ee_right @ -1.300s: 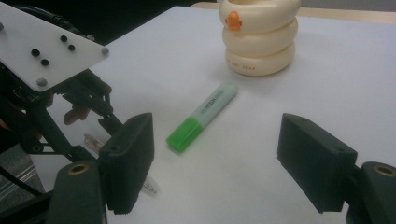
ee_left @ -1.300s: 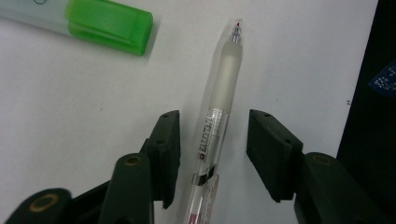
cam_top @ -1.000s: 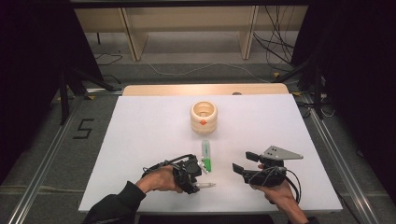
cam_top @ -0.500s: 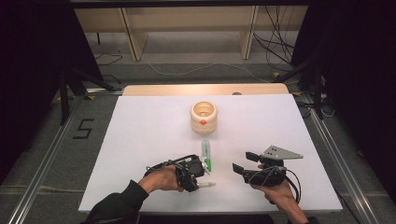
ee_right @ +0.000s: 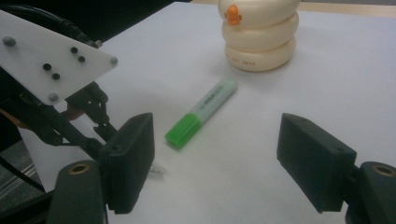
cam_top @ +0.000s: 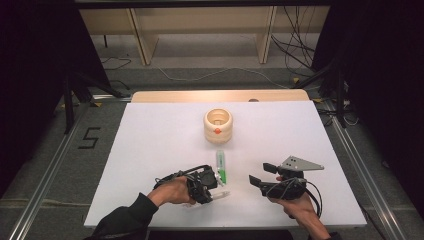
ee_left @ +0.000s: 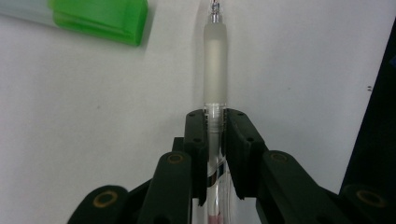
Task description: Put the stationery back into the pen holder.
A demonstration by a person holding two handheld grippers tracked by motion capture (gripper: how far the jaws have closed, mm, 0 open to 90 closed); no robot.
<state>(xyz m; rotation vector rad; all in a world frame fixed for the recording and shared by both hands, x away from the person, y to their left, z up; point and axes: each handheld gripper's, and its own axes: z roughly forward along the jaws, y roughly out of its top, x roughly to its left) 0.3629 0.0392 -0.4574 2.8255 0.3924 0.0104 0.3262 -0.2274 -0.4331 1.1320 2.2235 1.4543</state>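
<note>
Left gripper (ee_left: 215, 122) low, jaws just closing, apparently clamped; right gripper (ee_right: 217, 158) level, jaws wide apart.

The left hand-held gripper (cam_top: 216, 181) is black, with thick blocky jaws, round brass-coloured screws and a black cable. The right hand-held gripper (cam_top: 259, 176) is black too, with a grey three-cornered plate on top. The left arm wears a black sleeve (cam_top: 122, 220).
</note>
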